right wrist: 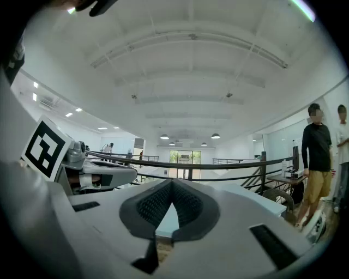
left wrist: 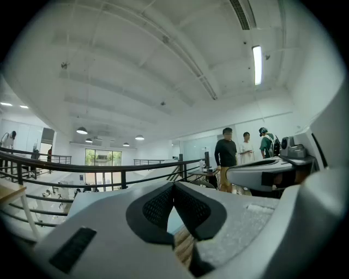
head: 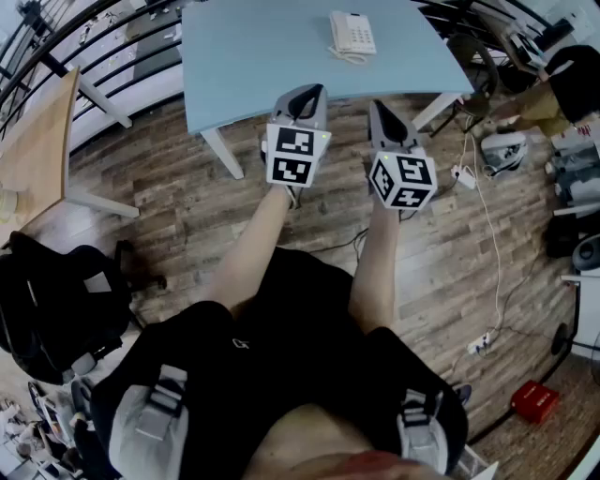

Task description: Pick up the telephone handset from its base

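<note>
Light-blue table [head: 244, 66] is seen from above in the head view, with a white telephone [head: 352, 33] set well back from its near edge and closer to its right edge than to its left. The handset [head: 338, 29] appears to be lying along the left side of the base [head: 362, 34], though the two are too small to be told apart with certainty. A coiled cord [head: 343, 55] is bunched at the base's near side.

The left hand-held gripper [head: 307, 91] and the right hand-held gripper [head: 378, 106] are held level, side by side, with their tips at the table's near edge, well apart from the telephone. In each gripper's own view the jaws are closed tip to tip, with nothing caught between them.

A black bag [head: 56, 300] is seen at the left over the plank floor [head: 187, 197]; what it holds cannot be seen. A red box [head: 534, 401] lies on the floor at the lower right.

The telephone is shown in the head view only. A black railing [left wrist: 82, 166] is shown in both gripper views. Three people [left wrist: 245, 150] are shown standing in the left gripper view, and one person [right wrist: 314, 158] in the right gripper view.
</note>
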